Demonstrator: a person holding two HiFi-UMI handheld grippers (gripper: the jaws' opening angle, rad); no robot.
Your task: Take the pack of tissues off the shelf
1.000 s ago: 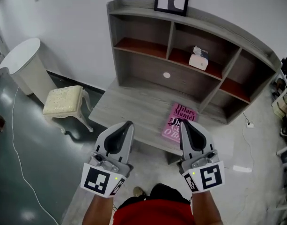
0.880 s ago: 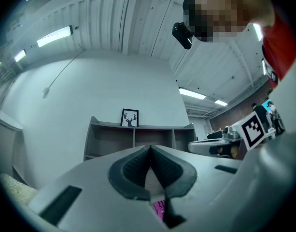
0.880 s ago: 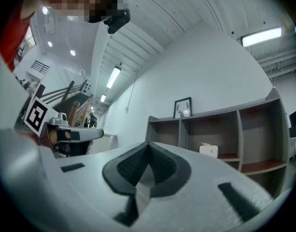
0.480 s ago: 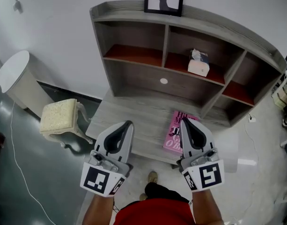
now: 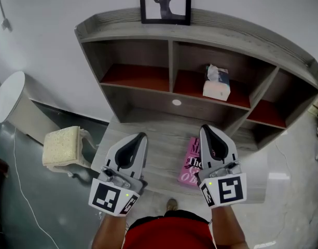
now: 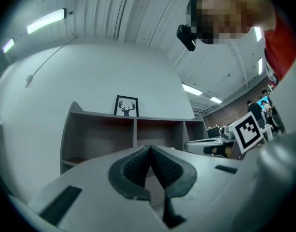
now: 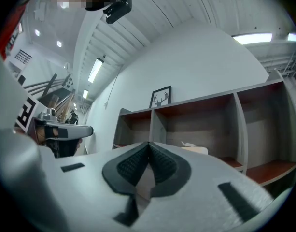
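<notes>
**Both tongs closed and empty; the tissues wait ahead on the shelf**

My left tongs (image 5: pixel 140 137) are closed, pads meeting at the tip with nothing between them; my right tongs (image 5: pixel 204 129) are the same, shut on nothing. Both hang side by side over the near edge of the grey surface (image 5: pixel 148 134), pointing towards the shelf (image 5: pixel 236 38).

The pack of tissues (image 5: pixel 217 87) is well ahead of my right tongs and a little to their right, on the red-brown board of the middle compartment, near the slanted divider; it is far off to the right of my left tongs. A pink book (image 5: pixel 189 162) lies flat on the surface just under my right tongs; it is no part of this job.

I judge the pack light and soft, a wrapped block that gives under pressure, with one loose tissue standing up out of its top. That tissue would only pull free, so I would leave it alone. I would take the body of the pack across its narrower sides, about mid-height, with a gentle squeeze; the wrap may be slippery. My right tongs must open before they reach it; they are the nearer pair.
</notes>
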